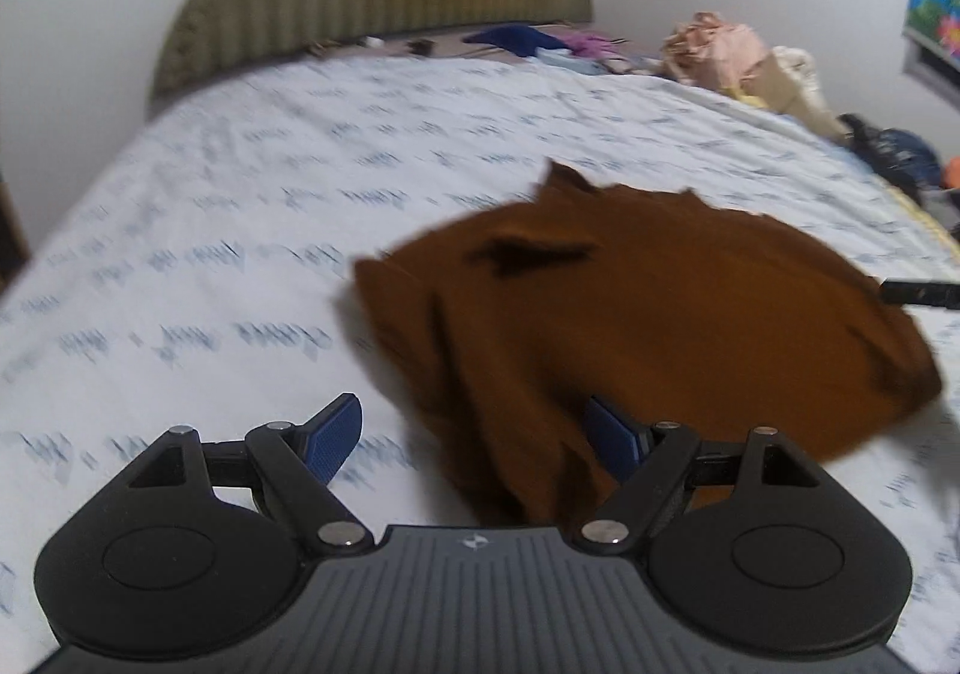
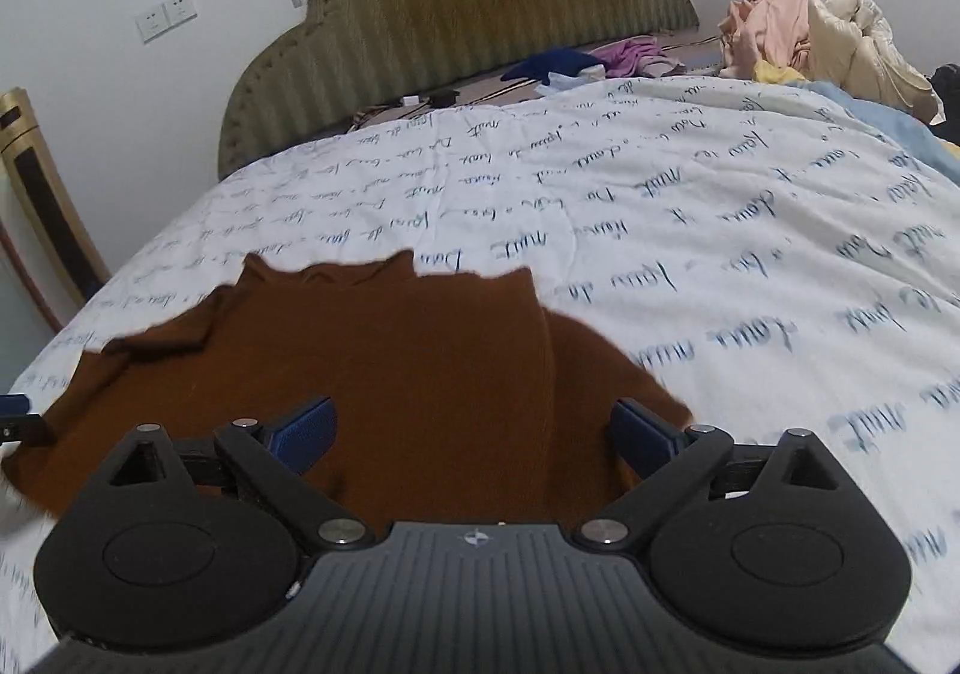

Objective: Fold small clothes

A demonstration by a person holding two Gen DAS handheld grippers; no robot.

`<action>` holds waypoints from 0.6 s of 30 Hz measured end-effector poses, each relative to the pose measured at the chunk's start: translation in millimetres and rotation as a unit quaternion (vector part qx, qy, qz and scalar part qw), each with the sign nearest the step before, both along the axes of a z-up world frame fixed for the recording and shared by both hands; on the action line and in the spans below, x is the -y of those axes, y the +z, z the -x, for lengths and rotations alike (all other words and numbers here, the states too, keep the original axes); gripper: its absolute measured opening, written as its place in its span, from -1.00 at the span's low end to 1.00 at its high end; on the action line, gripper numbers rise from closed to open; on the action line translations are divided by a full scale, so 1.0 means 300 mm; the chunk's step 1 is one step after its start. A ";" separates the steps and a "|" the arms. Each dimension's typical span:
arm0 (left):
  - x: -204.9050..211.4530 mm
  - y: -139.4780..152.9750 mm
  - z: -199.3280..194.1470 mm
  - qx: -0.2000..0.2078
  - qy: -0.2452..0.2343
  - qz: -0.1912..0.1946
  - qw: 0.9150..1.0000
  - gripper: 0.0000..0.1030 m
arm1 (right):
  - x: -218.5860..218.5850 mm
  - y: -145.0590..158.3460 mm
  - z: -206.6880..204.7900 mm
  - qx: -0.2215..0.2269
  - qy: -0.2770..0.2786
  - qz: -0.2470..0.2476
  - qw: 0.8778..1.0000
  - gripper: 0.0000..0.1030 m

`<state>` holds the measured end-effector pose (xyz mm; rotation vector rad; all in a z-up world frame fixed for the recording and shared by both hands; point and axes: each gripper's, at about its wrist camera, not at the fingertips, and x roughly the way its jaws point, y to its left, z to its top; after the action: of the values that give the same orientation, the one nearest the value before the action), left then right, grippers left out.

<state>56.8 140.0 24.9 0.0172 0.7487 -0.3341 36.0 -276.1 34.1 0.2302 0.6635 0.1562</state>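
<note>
- Bed point(image 2: 690, 206): white cover printed with blue script, taking up most of both views. It looks soft and will likely give under a downward press, so pinning cloth against it may be unreliable.
- Headboard point(image 2: 468, 14): olive, ribbed, scalloped top, at the far end of the bed. Not involved.
- Pile of clothes point(image 2: 816, 38): pink and cream items heaped at the far right corner, well apart from the work area.
- Brown garment point(image 2: 372, 374): the task's thing. It lies spread on the near part of the cover, mostly flat in the right wrist view, with 1 lengthwise fold line right of centre. Judged light, limp, matte knit; not slippery, not fragile. It should drape and sag when lifted, so 2 holds along one hem or at 2 corners seem best.
- In the left wrist view the garment's near edge looks bunched and raised; motion blur is heavy there, so whether cloth is airborne or only rumpled is uncertain.
- Right gripper point(image 2: 474, 431): jaws spread wide, nothing between them, poised over the garment's near edge.
- Left gripper point(image 1: 480, 437): jaws apart; a brown fold runs between them and hides part of the right pad, no clamp evident.
</note>
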 end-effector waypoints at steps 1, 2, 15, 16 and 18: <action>0.001 -0.009 0.005 -0.006 -0.001 0.013 1.000 0.40 | 0.002 0.000 0.031 -0.002 0.002 -0.001 1.000 0.79; 0.001 -0.018 0.006 -0.016 -0.006 0.028 0.999 -0.05 | 0.008 -0.002 0.053 -0.005 0.004 -0.004 1.000 0.71; -0.119 0.024 0.063 -0.039 0.033 0.085 0.995 -0.93 | 0.035 0.036 0.207 -0.003 0.019 -0.025 1.000 -0.73; -0.133 0.010 0.065 -0.045 0.035 0.081 0.995 -0.93 | 0.042 0.039 0.214 -0.007 0.020 -0.015 1.000 -0.74; -0.131 -0.041 0.063 -0.068 0.024 0.065 0.995 -0.93 | 0.036 0.015 0.213 -0.026 0.022 0.016 0.999 -0.88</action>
<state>37.8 179.3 12.6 -0.1477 0.8586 -0.3392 -28.1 -287.1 38.6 0.1891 0.7223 0.1817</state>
